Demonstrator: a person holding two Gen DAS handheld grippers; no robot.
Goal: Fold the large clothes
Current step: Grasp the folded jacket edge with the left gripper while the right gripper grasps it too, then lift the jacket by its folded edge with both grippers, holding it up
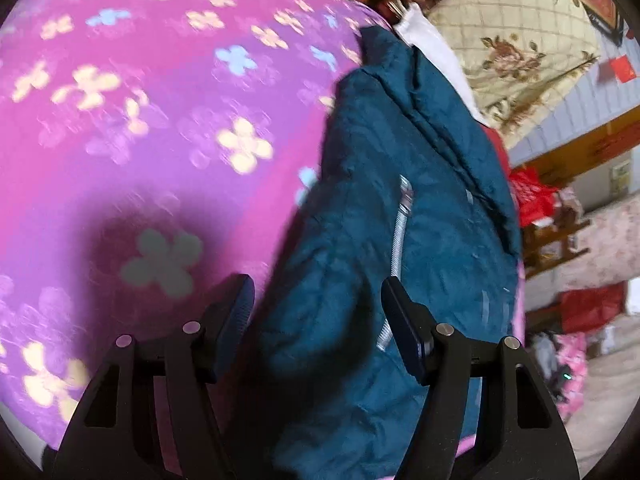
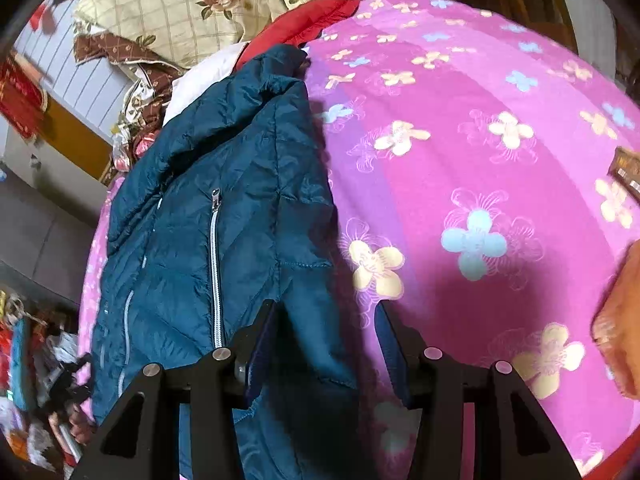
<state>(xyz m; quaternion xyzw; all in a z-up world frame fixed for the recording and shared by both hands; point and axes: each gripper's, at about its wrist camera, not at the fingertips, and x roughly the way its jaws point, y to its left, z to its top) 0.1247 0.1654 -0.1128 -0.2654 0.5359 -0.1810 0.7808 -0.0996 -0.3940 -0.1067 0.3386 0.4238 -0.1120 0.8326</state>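
A teal quilted jacket [image 1: 400, 208] with a silver zipper [image 1: 400, 232] lies on a pink flowered bedsheet [image 1: 140, 120]. It also shows in the right wrist view [image 2: 224, 208], folded lengthwise along the bed's left side, its zipper [image 2: 215, 264] facing up. My left gripper [image 1: 318, 312] is open just above the jacket's near edge, fabric between the jaws but not clamped. My right gripper [image 2: 326, 324] is open over the jacket's right edge, where the jacket meets the bedsheet [image 2: 480, 160].
A cream floral quilt [image 2: 192, 4], a red cloth [image 2: 304, 24] and a white cloth [image 2: 208, 72] are piled at the jacket's far end. An orange object [image 2: 620, 320] sits at the right edge. Clutter lies on the floor [image 2: 32, 360] beside the bed.
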